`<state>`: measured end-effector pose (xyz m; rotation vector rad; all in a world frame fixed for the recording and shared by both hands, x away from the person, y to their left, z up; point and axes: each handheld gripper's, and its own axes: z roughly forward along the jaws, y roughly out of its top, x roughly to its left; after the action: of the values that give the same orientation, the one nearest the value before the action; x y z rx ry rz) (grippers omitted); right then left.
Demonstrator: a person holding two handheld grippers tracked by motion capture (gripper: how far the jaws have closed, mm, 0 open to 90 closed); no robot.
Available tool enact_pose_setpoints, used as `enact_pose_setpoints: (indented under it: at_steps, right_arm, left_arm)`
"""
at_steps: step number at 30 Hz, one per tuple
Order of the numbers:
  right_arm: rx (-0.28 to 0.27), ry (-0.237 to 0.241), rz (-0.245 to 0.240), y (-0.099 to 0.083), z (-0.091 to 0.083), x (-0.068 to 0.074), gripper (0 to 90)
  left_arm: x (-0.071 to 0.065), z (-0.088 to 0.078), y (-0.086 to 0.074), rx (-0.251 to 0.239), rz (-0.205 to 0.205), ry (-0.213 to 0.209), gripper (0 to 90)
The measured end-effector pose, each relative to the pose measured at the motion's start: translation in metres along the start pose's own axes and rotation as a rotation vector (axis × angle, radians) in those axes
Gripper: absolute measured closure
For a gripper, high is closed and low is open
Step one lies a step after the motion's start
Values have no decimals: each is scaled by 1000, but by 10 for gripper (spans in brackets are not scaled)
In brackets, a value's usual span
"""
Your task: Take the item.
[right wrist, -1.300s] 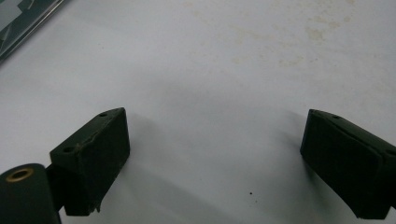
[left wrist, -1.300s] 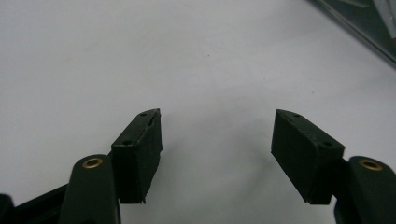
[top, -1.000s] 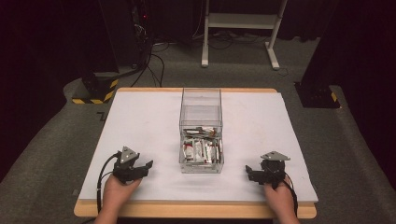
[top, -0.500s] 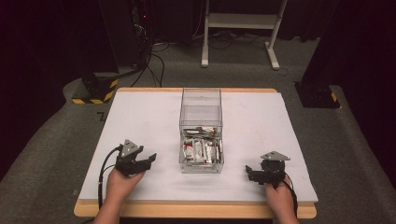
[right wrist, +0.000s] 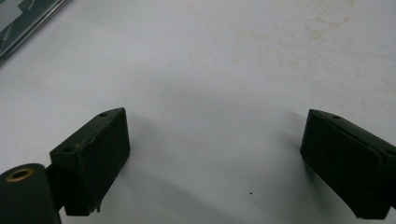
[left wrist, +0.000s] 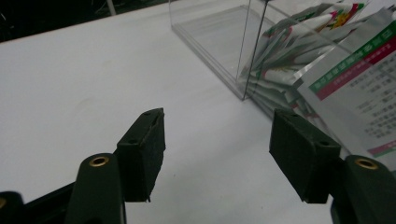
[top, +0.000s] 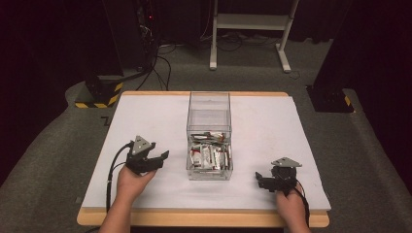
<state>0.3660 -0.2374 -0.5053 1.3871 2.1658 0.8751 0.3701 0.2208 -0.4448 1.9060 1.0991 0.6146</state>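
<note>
The left tool (left wrist: 217,154) gapes wide, the clear box (left wrist: 243,51) of sachets (left wrist: 355,79) just ahead-right; the right tool (right wrist: 212,163) gapes wide over bare surface (right wrist: 210,70).

High view overhead facing forward, left gripper view close, sharing clear box (top: 209,138)

White-topped table (top: 145,116) with a clear box (top: 209,116) of packets (top: 210,156) at its middle.
</note>
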Motion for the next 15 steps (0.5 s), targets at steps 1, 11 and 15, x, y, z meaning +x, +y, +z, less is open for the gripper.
enact_pose_setpoints:
  at_steps: [1,11,15]
  right_arm:
    - [0,0,0,0,0,0,78]
    - [-1,-1,-1,0,0,0,79]
    - [-1,-1,-1,0,0,0,79]
  left_arm:
    - [-1,0,2,-6,1,-6,361]
    - [-17,-11,19,-24,44,-49,345]
    - [-23,-20,23,-58,15,-80,346]
